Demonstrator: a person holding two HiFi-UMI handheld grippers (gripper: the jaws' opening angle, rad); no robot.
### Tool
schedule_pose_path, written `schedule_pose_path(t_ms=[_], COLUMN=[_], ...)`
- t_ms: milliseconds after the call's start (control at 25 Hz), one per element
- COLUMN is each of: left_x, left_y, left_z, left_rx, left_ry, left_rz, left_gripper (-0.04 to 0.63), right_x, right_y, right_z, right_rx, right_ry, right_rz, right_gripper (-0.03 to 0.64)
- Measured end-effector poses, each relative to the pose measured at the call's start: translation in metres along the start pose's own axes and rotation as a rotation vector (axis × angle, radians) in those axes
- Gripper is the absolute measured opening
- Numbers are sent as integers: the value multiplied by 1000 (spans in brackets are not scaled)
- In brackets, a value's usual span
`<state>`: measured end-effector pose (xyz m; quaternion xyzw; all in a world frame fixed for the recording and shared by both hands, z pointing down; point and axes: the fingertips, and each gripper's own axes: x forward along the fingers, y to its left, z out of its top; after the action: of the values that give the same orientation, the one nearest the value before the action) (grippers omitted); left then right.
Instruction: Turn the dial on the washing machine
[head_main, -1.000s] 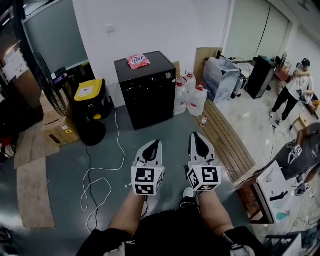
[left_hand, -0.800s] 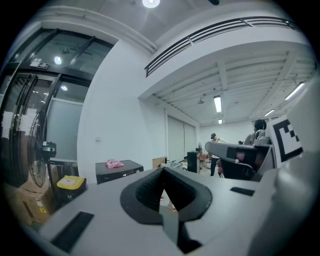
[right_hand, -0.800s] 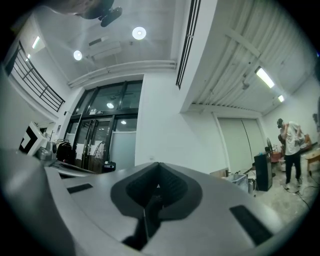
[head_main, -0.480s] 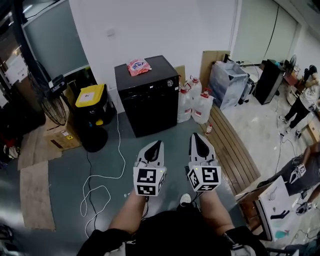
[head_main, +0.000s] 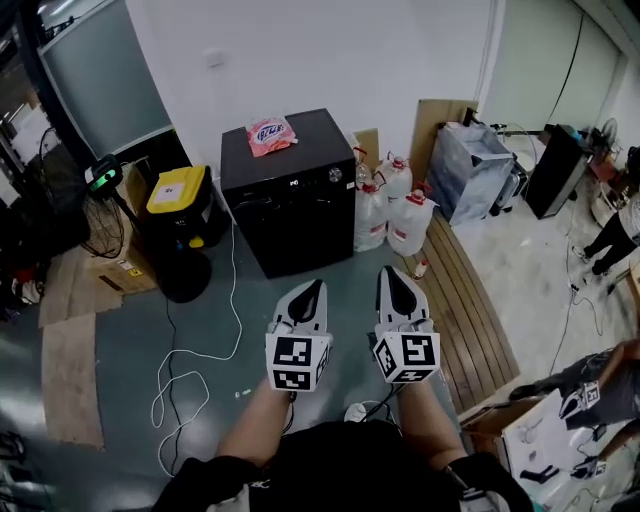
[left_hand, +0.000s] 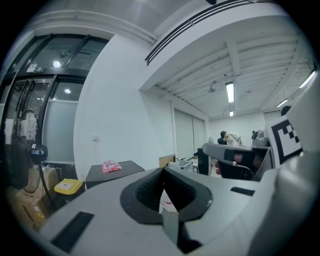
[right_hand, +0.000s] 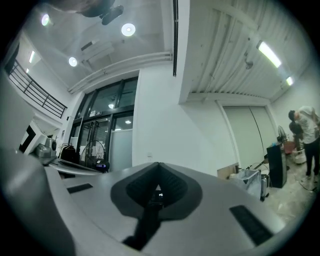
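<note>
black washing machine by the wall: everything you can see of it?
The washing machine is a black, matte-looking box standing upright on the grey floor, back to the white wall, front toward the camera. A small round dial sits at the front's top right corner. A pink packet lies on its flat top. Clear jugs with red caps stand close beside it on the head view's right.

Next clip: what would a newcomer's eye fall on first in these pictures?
First, the white left gripper and right gripper, held side by side low in the head view, both shut and empty. Beyond them a black washing machine stands against the white wall with a pink packet on top. In that view a yellow-lidded bin sits to the machine's left and water jugs to its right.
</note>
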<state>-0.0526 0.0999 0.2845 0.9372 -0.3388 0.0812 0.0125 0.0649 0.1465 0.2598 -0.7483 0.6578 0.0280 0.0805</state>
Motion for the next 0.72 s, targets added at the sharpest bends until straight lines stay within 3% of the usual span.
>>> schedule_pose_path(t_ms=[320,720], left_x=[58,93], left_y=[-8,24], left_z=[1,-2], left_rx=[-13,-41], left_ry=[17,25], left_rz=[73,151], left_gripper=[12,12], right_x=[46,93], right_y=[-46,-50], right_z=[-13,-29], right_rx=[12,-5], right_ry=[26,51], right_rz=[80,157], right_gripper=[0,0])
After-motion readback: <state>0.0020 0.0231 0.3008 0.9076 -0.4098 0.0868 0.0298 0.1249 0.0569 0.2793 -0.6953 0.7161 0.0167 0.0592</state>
